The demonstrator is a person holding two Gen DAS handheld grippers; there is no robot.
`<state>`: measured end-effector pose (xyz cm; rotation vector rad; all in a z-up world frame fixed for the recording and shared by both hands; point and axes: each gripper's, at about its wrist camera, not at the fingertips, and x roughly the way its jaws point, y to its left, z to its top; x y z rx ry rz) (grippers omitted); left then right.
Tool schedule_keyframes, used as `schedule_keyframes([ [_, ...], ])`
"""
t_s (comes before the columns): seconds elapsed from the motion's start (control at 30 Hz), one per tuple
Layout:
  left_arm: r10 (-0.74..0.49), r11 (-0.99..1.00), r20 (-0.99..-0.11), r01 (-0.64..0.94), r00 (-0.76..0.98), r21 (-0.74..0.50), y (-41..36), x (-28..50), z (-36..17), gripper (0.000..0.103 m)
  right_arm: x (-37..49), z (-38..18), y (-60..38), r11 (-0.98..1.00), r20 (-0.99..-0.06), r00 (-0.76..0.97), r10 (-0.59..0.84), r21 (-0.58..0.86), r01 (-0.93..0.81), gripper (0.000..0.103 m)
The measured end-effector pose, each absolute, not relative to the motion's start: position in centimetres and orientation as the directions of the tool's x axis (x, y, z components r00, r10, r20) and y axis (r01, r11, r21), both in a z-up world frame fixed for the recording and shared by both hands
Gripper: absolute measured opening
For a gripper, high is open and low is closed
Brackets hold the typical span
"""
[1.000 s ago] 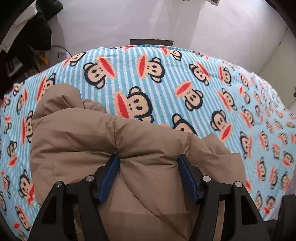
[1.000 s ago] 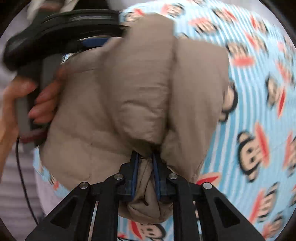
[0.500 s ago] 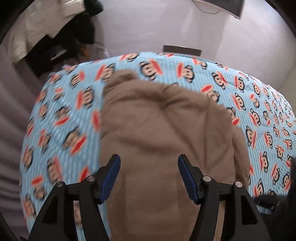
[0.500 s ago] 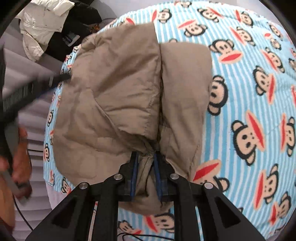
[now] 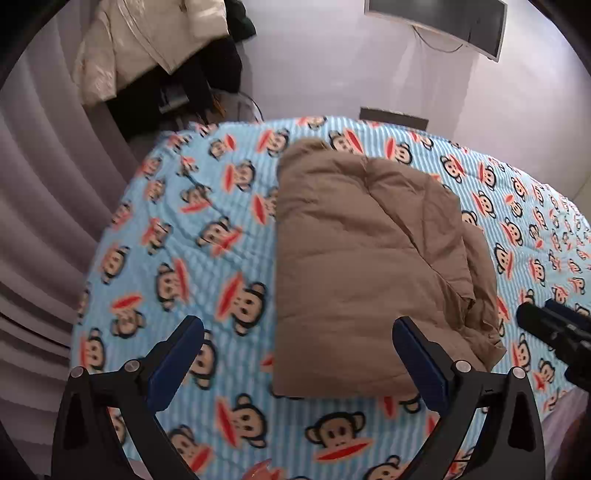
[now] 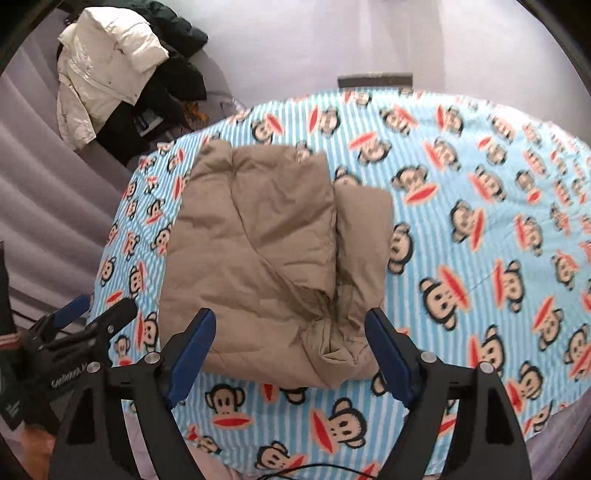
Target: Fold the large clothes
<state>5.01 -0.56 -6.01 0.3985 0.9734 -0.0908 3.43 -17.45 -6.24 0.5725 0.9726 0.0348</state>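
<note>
A tan padded jacket (image 5: 369, 266) lies folded into a thick bundle on the bed; it also shows in the right wrist view (image 6: 273, 266). My left gripper (image 5: 297, 363) is open and empty, raised above the bundle's near left edge. My right gripper (image 6: 290, 349) is open and empty, above the bundle's near edge where a loose fold (image 6: 336, 347) sticks out. The right gripper's tip shows at the right edge of the left wrist view (image 5: 554, 328). The left gripper shows at the left in the right wrist view (image 6: 77, 332).
The bed (image 5: 177, 266) has a blue striped sheet with monkey faces (image 6: 480, 236). A cream coat (image 6: 99, 66) and dark clothes (image 6: 173, 66) hang at the far left corner. Grey curtains (image 5: 40, 221) run along the left. A screen (image 5: 436, 22) hangs on the far wall.
My right gripper has opened and let go of the jacket's fold. Both grippers have pulled back and up from the bundle, which now lies free on the bed.
</note>
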Motion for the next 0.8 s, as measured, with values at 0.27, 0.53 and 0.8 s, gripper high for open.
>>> schedule_keyframes([
  [0.27,0.092,0.937,-0.784,0.213,0.614,0.277,0.4,2.5,-2.4,0.102,0.7,-2.5,-16.6,0.863,-0.743,0.646,0.178,0.432,0.26,0.103],
  [0.53,0.097,0.934,-0.77,0.209,0.631,0.289,0.4,0.7,-1.0,0.102,-0.6,0.0,-15.5,0.904,-0.749,0.659,0.073,0.329,0.274,0.103],
  [0.8,0.088,0.937,-0.765,0.206,0.638,0.28,0.4,-0.1,-0.1,0.102,-1.1,1.0,-15.8,0.904,-0.741,0.67,0.049,0.318,0.286,0.103],
])
